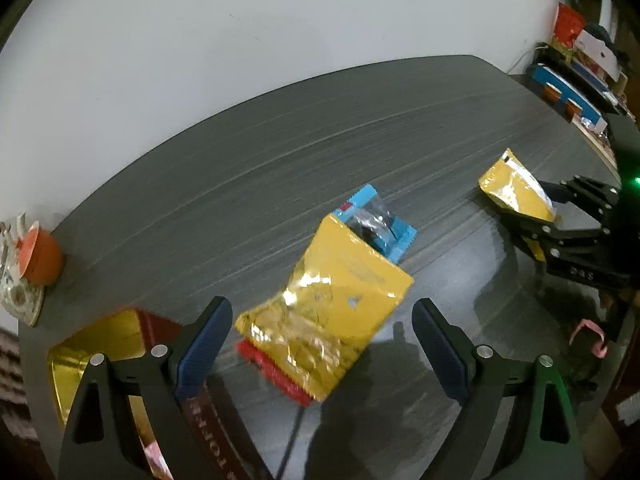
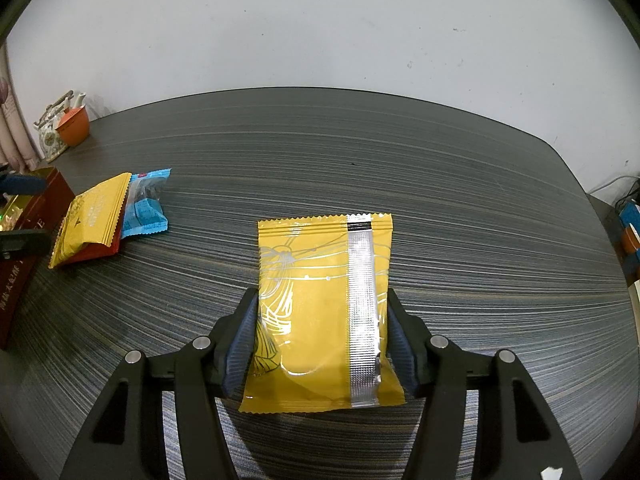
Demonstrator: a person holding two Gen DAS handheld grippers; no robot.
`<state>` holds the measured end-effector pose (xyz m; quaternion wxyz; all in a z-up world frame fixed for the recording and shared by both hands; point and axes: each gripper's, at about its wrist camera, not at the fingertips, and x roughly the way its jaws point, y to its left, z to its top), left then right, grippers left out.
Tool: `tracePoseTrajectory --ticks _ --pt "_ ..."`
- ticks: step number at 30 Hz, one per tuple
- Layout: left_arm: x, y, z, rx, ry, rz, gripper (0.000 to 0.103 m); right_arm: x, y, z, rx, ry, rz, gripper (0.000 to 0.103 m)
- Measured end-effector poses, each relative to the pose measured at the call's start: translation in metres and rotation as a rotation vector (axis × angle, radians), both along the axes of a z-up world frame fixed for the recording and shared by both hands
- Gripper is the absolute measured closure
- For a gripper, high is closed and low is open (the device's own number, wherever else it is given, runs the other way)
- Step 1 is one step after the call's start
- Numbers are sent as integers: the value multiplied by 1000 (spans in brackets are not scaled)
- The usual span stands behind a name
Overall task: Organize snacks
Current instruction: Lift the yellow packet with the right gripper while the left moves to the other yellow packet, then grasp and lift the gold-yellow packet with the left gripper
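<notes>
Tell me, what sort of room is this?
Probably a home or small office room. A dark wood-grain table stands against a plain white wall, a teapot and orange cup sit in its corner, and cluttered shelves stand alongside.

Worktop: dark grey wood-grain laminate, fine pale streaks, low sheen.
Yellow snack packet in right tongs: glossy plastic film, crimped silver foil seam, serrated ends.
Yellow packet at near centre: crinkled, highly reflective film.
Blue packet: glossy film with clear window.
Red packet: shiny film, serrated edge.
Gift box at left: smooth dark red card, mirror-gold foil lining.
Left tongs: matt black plastic arms, ribbed blue rubbery pads, bright metal pins.
Teapot: glazed ceramic.
Cup: matt orange clay.
</notes>
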<state>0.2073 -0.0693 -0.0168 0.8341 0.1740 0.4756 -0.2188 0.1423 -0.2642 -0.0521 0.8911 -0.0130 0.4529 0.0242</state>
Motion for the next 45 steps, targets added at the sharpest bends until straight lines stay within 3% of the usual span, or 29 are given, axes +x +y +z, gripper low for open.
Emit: tracePoseTrajectory --ticks 10,17,32,40,45 --pt "27 -16 -24 19 88 14 12 -1 -1 0 1 0 -1 45" --pt "1 -20 -31 49 119 3 12 -1 0 0 2 0 -1 45" --pt "-57 2 -30 16 136 51 12 0 -1 0 3 1 -1 45" --pt "-49 -6 -27 39 78 36 12 0 -1 0 4 1 -1 45" --pt "-43 -16 -37 20 138 24 12 0 -2 0 5 2 1 44"
